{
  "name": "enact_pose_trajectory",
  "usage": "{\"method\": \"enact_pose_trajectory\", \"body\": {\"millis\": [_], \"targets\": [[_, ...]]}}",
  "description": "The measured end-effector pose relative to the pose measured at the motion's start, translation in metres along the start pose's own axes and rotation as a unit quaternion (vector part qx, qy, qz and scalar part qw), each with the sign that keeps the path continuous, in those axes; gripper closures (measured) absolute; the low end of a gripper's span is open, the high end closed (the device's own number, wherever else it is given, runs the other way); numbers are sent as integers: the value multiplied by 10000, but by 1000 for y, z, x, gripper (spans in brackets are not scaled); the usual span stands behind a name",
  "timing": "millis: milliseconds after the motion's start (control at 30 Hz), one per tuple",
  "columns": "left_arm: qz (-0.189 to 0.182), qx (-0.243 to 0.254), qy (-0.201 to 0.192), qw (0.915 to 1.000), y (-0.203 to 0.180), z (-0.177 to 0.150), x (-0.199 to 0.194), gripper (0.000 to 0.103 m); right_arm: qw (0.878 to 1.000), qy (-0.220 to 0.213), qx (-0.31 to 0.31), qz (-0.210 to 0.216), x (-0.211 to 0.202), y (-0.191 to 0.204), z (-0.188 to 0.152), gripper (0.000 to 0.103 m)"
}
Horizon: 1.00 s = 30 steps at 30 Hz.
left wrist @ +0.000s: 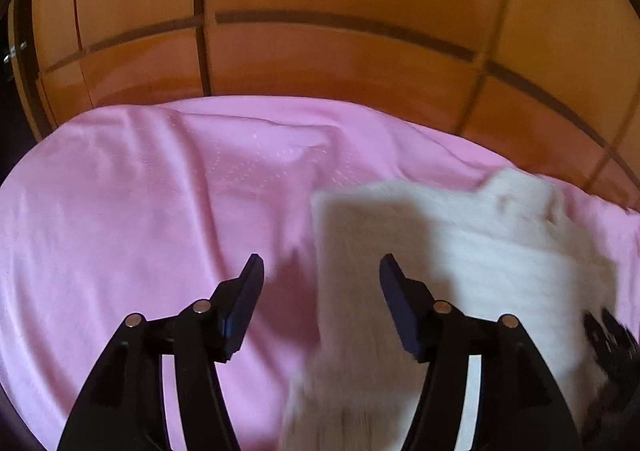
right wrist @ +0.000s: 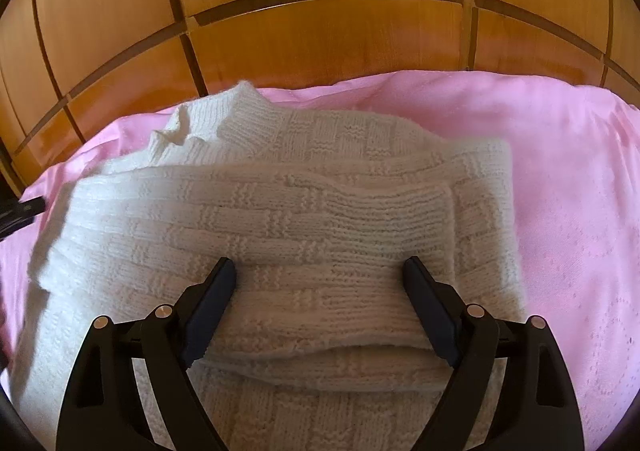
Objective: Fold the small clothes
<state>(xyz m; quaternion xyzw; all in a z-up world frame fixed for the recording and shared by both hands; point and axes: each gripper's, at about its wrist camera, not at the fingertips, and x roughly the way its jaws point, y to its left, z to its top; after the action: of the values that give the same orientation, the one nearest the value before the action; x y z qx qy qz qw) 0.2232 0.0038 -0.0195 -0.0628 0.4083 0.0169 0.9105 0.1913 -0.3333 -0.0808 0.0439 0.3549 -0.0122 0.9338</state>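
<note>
A cream-white, basket-weave knitted sweater (right wrist: 280, 219) lies partly folded on a pink bedsheet (right wrist: 568, 179), before an orange-brown panelled wooden wardrobe (right wrist: 320, 43). A sleeve or flap is laid crosswise over the body, its ribbed cuff end to the right; the collar points toward the wardrobe.

The right gripper (right wrist: 320, 271) hovers directly above the garment, jaws wide apart and holding nothing; the folded layer runs side to side across the gap between its fingers.

The left gripper (left wrist: 322, 267) is likewise spread and empty. It stands mostly over bare sheet, at the sweater's left edge, which passes under its right finger; that view is blurred.

Judgement: the right gripper is nearer the bulk. The long axis runs from the near hem to the collar, so the next fold likely lifts the near hem toward the collar.
</note>
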Motion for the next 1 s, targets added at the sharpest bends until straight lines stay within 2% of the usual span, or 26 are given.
{"method": "enact_pose_trajectory", "body": {"millis": [100,200,300,400,633,1000], "targets": [[-141,52,-105,9998,1,-21,-31,38,10000,8,-41,-57,-1,3,0,14],[-212,109,-135,9996,5,-41,-57,36,9997,83,-167,-185,-6,10,1,4],[-344,149,-130,9992,8,-61,-77,34,9995,103,-174,-252,-19,14,-3,4],[-416,175,-91,9989,11,-79,-92,34,9999,123,-4,-86,-36,13,-12,4],[-505,132,94,9986,23,-107,-99,34,9995,322,45,14,-73,-2,-42,4],[-439,48,327,9985,44,-141,-103,34,9961,649,597,28,-122,-54,-98,4]]}}
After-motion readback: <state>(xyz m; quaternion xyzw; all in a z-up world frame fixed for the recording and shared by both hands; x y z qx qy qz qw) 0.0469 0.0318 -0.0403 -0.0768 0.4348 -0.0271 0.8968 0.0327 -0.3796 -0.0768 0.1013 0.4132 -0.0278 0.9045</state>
